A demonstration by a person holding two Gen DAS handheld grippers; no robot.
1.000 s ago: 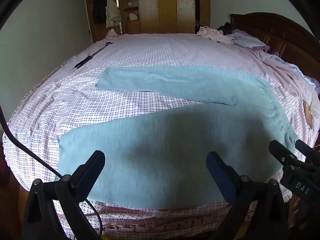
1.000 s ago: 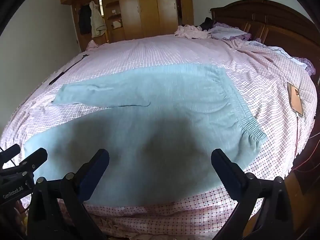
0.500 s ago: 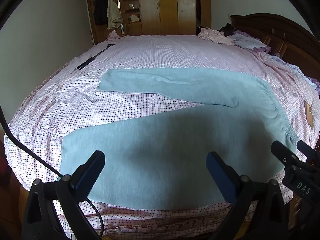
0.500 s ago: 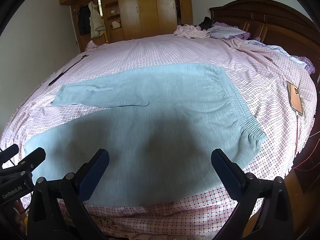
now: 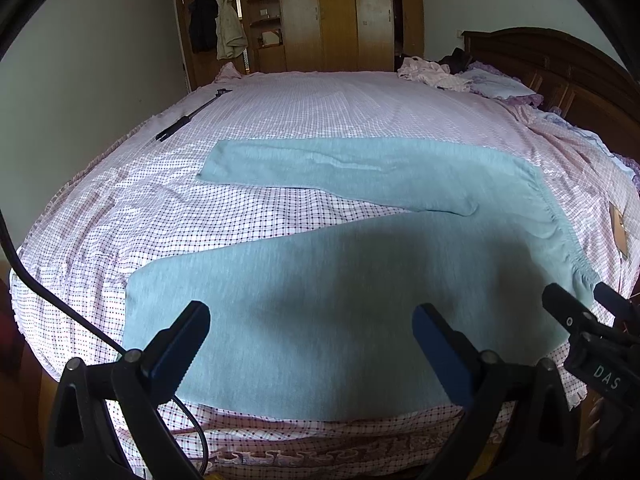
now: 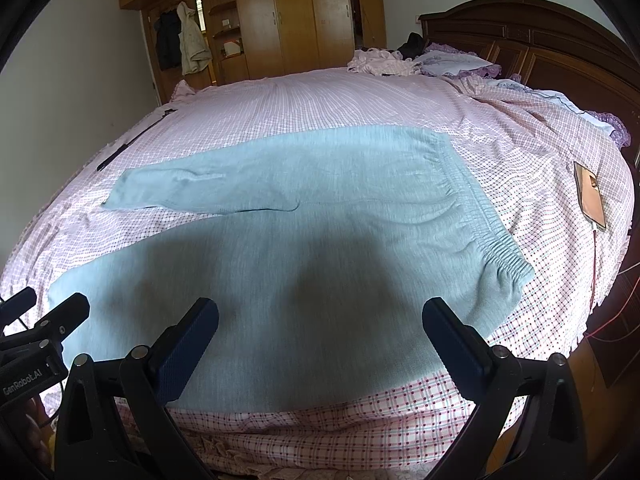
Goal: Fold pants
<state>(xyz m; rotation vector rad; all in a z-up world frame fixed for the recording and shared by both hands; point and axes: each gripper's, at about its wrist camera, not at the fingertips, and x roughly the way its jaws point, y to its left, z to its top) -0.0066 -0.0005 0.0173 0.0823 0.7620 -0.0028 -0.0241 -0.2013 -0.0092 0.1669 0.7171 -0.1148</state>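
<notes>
Pale teal knit, soft and limp – sweatpants (image 5: 360, 300) spread flat on the checked bed sheet (image 5: 320, 108), waistband to the right, both legs running left and splayed apart in a V. Near leg close along the front edge of the bed; far leg well beyond it, with bare sheet between.

Left tongs (image 5: 308, 336) hovering above the near leg, fingers wide apart, nothing gripped. Right tongs (image 6: 320, 326) likewise spread wide and empty, over the near leg toward the seat.

Handling judgement:
- Light fabric, no stiffness; likely to sag and drape from any pinch point, and to drag on the sheet rather than slide cleanly.
- Gathered elastic waistband (image 6: 476, 216) thicker – a firmer hold than the single-layer leg cloth.
- Suggested holds for a first lengthwise fold: near waistband corner (image 6: 516, 276) with the right tongs, near leg hem (image 5: 132, 304) with the left, then lift together and lay the near leg over the far one.
- Pinch through both fabric layers; a single layer would probably peel open.

Phone (image 6: 590, 196) on the sheet to the right, well apart from the pants.
</notes>
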